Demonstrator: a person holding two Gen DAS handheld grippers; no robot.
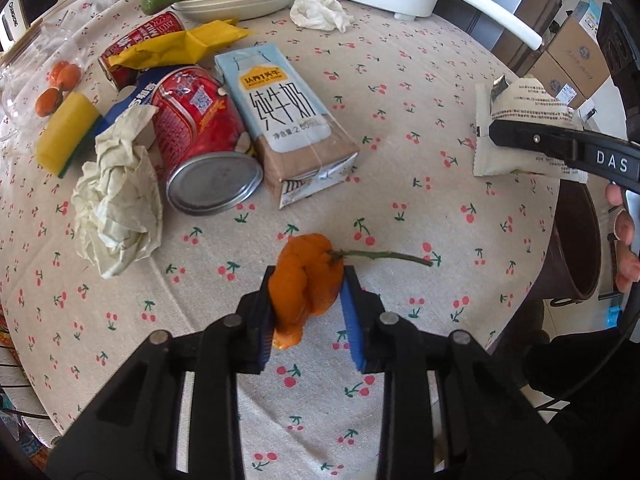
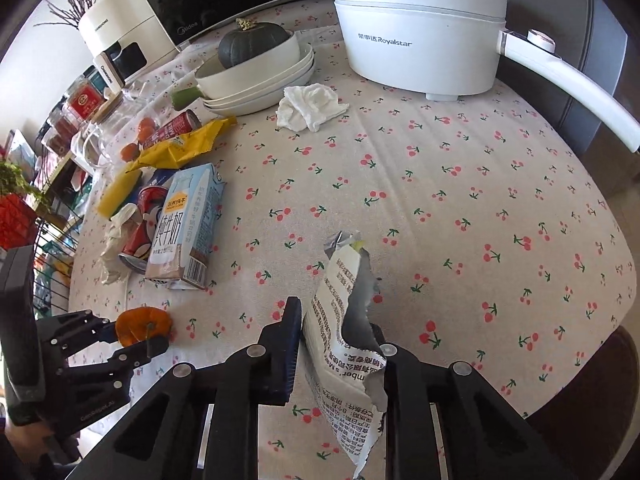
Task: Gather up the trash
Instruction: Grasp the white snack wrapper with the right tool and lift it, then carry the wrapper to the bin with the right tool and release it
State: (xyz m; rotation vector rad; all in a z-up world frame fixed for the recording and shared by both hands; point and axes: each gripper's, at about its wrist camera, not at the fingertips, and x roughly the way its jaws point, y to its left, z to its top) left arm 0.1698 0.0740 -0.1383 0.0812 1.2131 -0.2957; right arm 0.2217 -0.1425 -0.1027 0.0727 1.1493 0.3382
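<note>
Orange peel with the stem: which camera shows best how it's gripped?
The left wrist view. There the orange peel fills the centre, pinched between the left gripper pads, its stem pointing right. The right wrist view shows the peel only small at the left edge, partly hidden by that gripper's fingers.

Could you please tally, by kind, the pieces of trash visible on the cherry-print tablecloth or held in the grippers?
Red drink cans: 2
Crumpled white paper tissues: 2
Light blue milk carton: 1
Yellow plastic wrapper: 1
Torn white snack packet, in the right gripper: 1
Orange peel with stem, in the left gripper: 1
Total: 8
</note>
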